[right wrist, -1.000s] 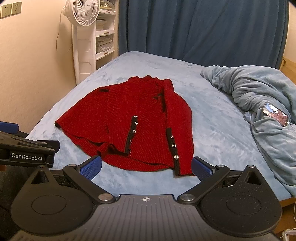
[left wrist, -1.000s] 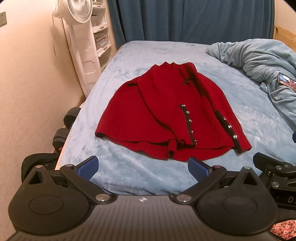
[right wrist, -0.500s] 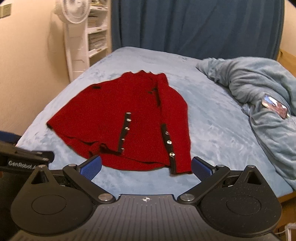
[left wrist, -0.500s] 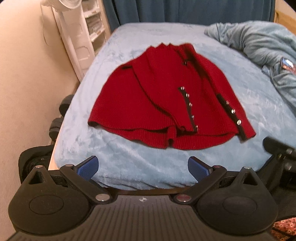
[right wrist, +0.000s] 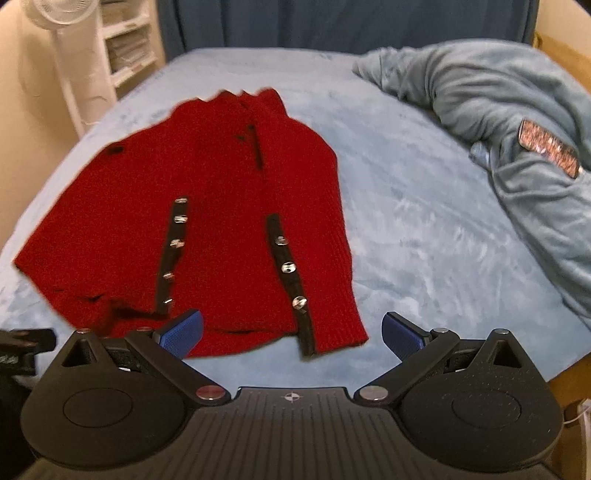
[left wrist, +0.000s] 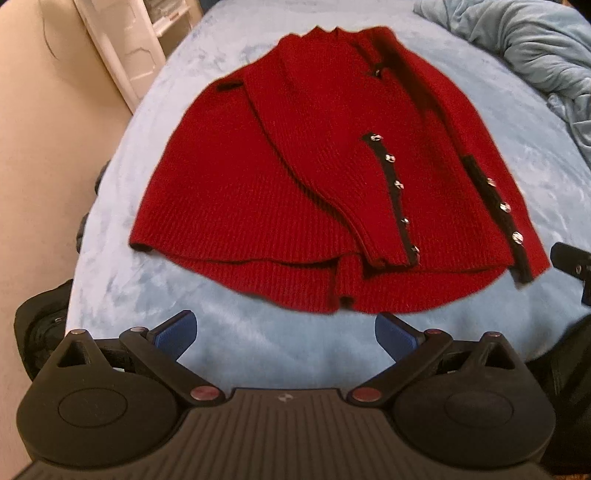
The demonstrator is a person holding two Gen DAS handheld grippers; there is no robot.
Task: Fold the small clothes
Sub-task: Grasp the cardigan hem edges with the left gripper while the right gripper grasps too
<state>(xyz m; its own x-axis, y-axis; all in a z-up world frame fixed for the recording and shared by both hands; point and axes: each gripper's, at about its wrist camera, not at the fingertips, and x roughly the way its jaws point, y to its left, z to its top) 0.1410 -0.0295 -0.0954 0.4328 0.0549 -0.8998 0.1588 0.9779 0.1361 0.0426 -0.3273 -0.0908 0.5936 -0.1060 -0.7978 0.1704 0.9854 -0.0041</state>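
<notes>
I'm holding my left claw (left wrist: pixel 286 332) wide open w/ nothing in it, hovering over the near edge of the bed (left wrist: pixel 295 347), just short of the cardigan (left wrist: pixel 295 192) hem. Blue pads (left wrist: pixel 177 330) are sitting apart, bare bedcover showing between them. My right claw (right wrist: pixel 291 334) is also spread wide and gripping nothing; its left pad (right wrist: pixel 183 332) is overlapping the hem of the cardigan (right wrist: pixel 207 206) in the right wrist view, but I can't tell if it's touching the knit or just above it. The right pad is over bare bedcover, beside the cardigan's near right corner.

The cardigan is lying flat on the bed (right wrist: pixel 424 229), red knit w/ black trim, neck pointing away from me, hem toward me. One side panel is lying folded in over the middle, its black button strip (left wrist: pixel 393 195) running down the centre w/ silver buttons. A 2nd button strip (left wrist: pixel 496 214) is running along the right edge. A small black patch is showing near the left shoulder.

A rumpled blanket (right wrist: pixel 509 122) is piled at the far right of the bed, well apart from the cardigan, w/ a small patterned item (right wrist: pixel 548 149) lying on it. A white fan (right wrist: pixel 62 55) and shelves are standing left of the bed, dark curtain (right wrist: pixel 332 18) behind. Right wrist view is a bit blurred.
</notes>
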